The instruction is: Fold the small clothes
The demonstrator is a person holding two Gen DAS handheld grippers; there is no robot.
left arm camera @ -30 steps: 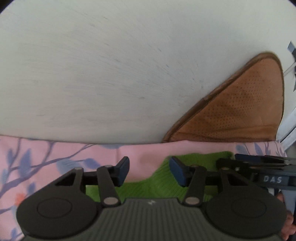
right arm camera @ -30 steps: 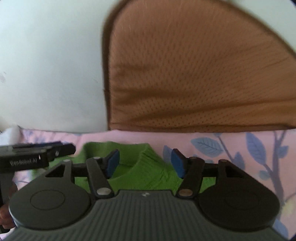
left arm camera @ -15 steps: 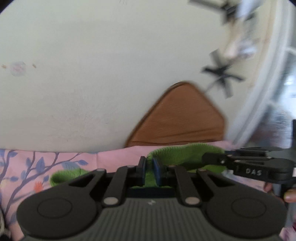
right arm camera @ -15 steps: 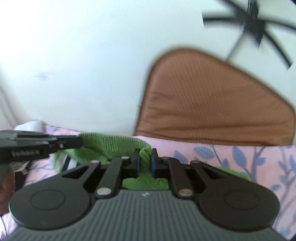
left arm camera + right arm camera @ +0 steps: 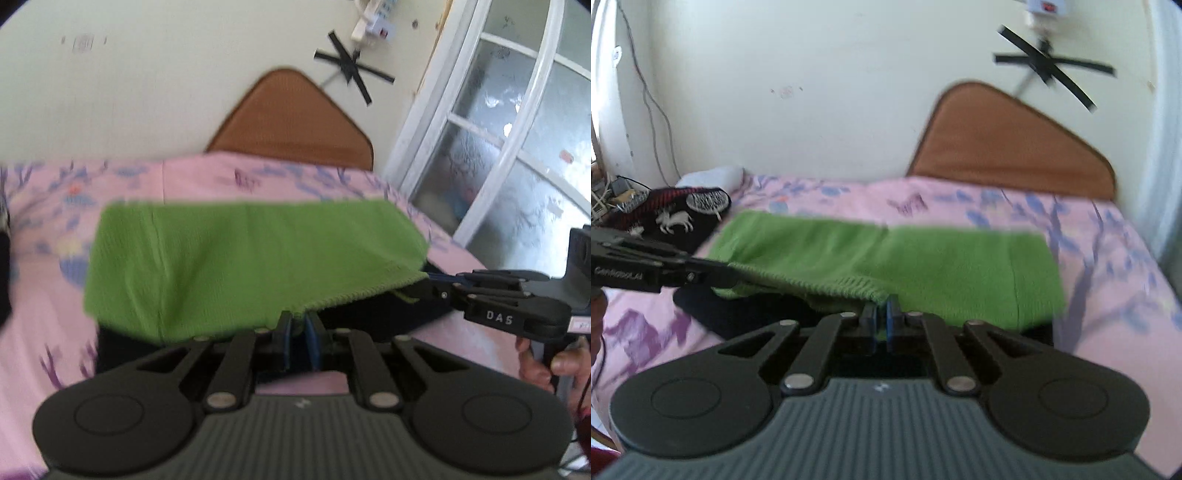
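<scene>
A green knitted garment (image 5: 236, 266) lies spread over the pink flowered bed sheet (image 5: 207, 181), with its near edge lifted. My left gripper (image 5: 298, 332) is shut on that near edge. My right gripper (image 5: 881, 320) is shut on the same edge of the green garment (image 5: 960, 266) further to the right. The right gripper also shows at the right of the left wrist view (image 5: 436, 280), and the left gripper shows at the left of the right wrist view (image 5: 713, 273). Dark fabric (image 5: 746, 314) lies under the lifted edge.
A brown mesh cushion (image 5: 291, 122) leans on the cream wall behind the bed. A white-framed window (image 5: 498, 147) stands at the right. A black and red garment with white figures (image 5: 672, 218) and a white pillow (image 5: 709, 177) lie at the bed's far left.
Both grippers went from open to shut on the green garment's edge. They then drew back and up with it, so the whole garment and bed come into view.
</scene>
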